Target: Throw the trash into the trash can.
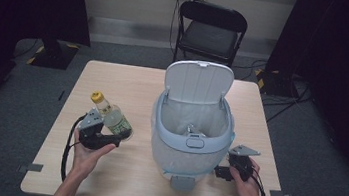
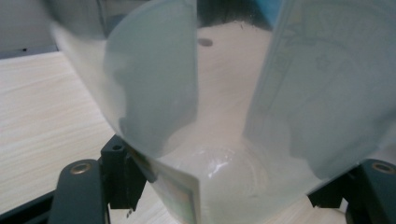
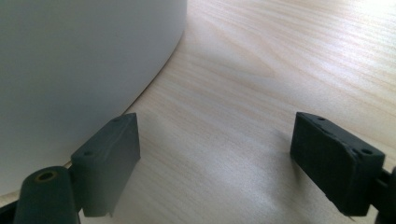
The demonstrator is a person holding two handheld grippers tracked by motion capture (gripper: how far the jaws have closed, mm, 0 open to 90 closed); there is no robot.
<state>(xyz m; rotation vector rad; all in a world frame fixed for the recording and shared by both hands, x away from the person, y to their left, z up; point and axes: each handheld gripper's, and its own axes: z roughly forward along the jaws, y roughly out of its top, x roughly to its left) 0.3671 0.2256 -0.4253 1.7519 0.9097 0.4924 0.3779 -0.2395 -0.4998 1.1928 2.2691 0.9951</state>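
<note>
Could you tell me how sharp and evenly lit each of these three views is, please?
High view: table well lit, surroundings dark. Left gripper view: the held bottle is so close it blurs, with glare on its base. Right gripper view: jaws sharp, bin wall a soft, shadowed blur.

Colours on the table: pale wood, white and grey-blue plastic, black tooling.

The table [image 1: 129, 77] is seen in light beige wood with a fine straight grain. The bin [image 1: 191, 130] is shown with a white body and lid, a grey-blue rim, a grey front latch and a translucent whitish liner. The bottle [image 1: 112, 118] is marked by a yellow cap, clear walls, pale yellowish-green contents and a green label; up close it appears milky and translucent. The left gripper [image 1: 122, 137] and right gripper [image 3: 215, 161] are finished in matt black, each topped by a grey plate. The chair [image 1: 211, 29] is black, the floor [image 1: 117, 53] dark grey, with yellow-and-black striped tape at the stands.
</note>
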